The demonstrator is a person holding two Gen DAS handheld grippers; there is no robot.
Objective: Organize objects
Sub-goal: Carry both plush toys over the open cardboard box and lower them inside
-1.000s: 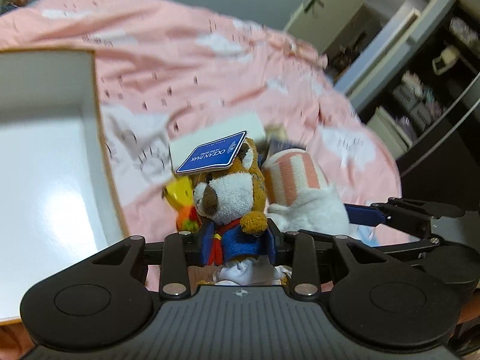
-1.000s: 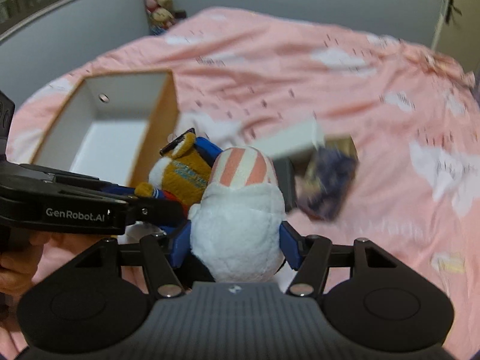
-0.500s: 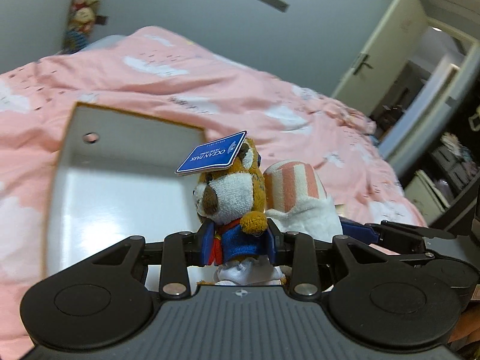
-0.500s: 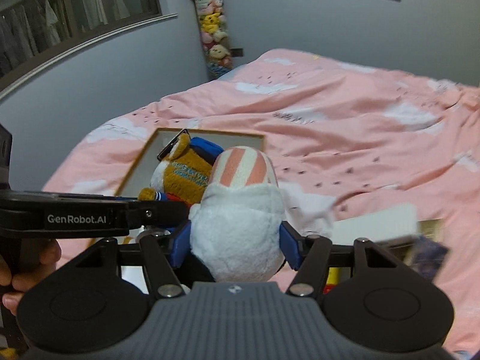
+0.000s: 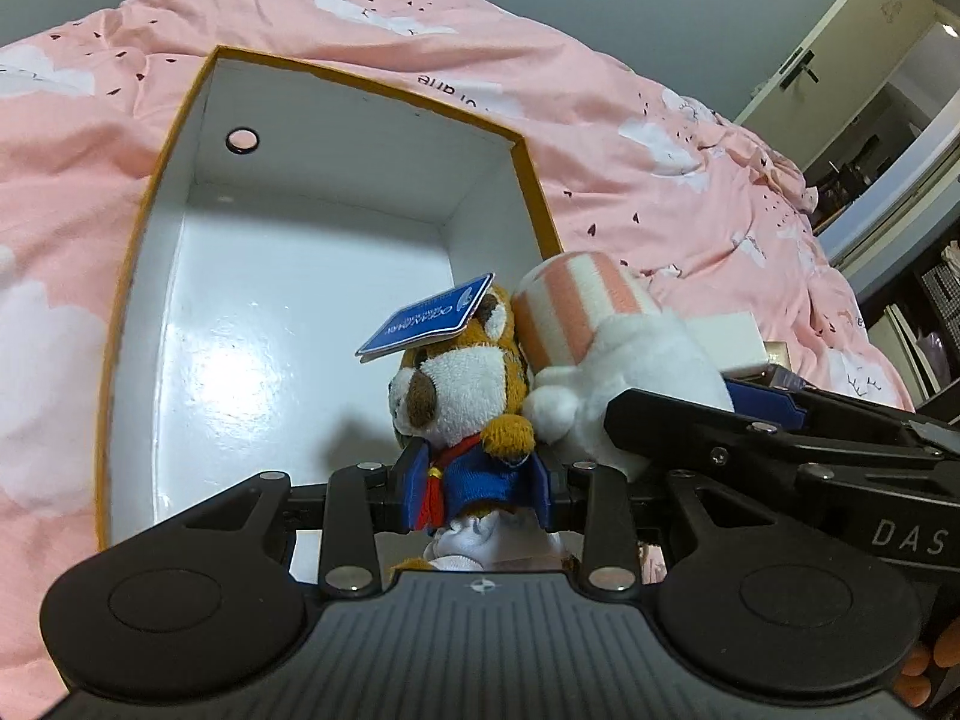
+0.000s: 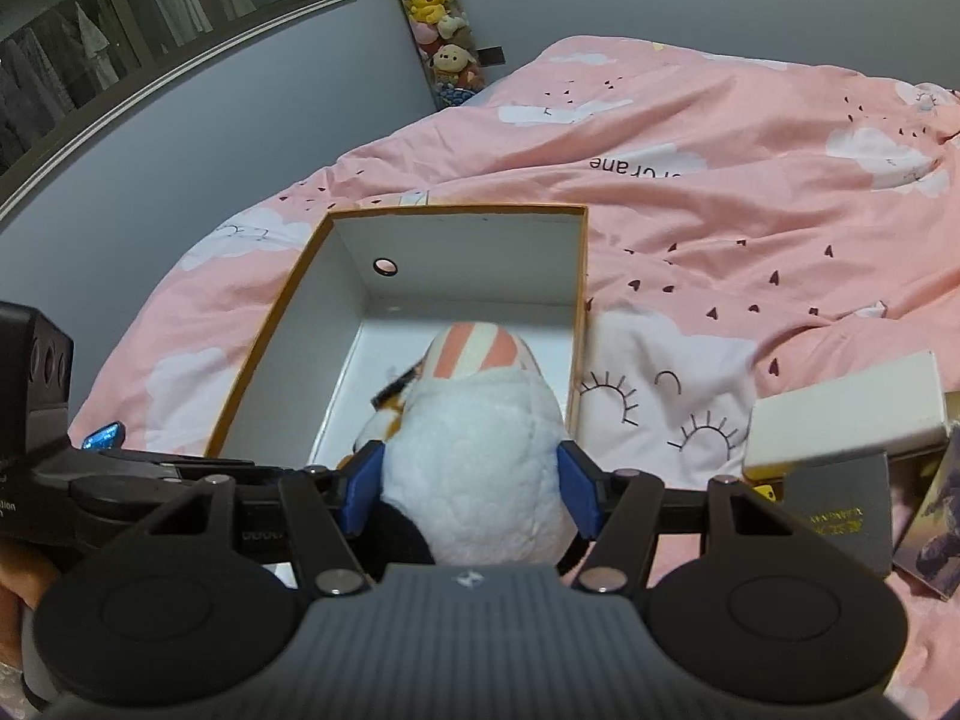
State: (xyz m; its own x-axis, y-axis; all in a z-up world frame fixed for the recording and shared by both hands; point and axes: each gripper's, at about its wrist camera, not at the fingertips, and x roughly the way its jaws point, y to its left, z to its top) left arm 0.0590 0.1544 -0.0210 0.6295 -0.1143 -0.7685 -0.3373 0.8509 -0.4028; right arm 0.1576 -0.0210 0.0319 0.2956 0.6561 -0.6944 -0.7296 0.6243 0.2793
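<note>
**Two plush toys held over an open box on a pink bed**

A bed (image 5: pixel 630 138) with a pink cloud-print cover fills the left wrist view, with a grey wall along the top and a doorway and shelving at the right edge. An open box (image 5: pixel 528 180), white inside with an orange rim, lies on the cover and takes up the left and centre of the frame; a round hole sits in its far wall at upper left. At lower centre the left tool (image 5: pixel 477 489) is clamped on the blue-jacketed body of a small brown-and-white plush animal (image 5: pixel 456 384), which stands upright with a blue paper tag (image 5: pixel 429 324) on its head. Touching it on the right is a white plush (image 5: pixel 630 360) with a pink-striped top, and the other tool's black frame reaches in from the right edge.

In the right wrist view the bed runs from centre to the right, with a grey wall, a dark window at upper left and a column of hanging soft toys (image 6: pixel 435 18) at top centre. The box (image 6: pixel 585 276) sits in the middle. At lower centre the right tool (image 6: pixel 471 489) is clamped on the sides of the white plush (image 6: pixel 474 462), in front of the box's near right corner. The brown plush (image 6: pixel 390 414) peeks out at its left. A white carton (image 6: pixel 846 414), a black carton (image 6: pixel 840 516) and a picture card (image 6: pixel 933 516) lie on the cover at the right.
</note>
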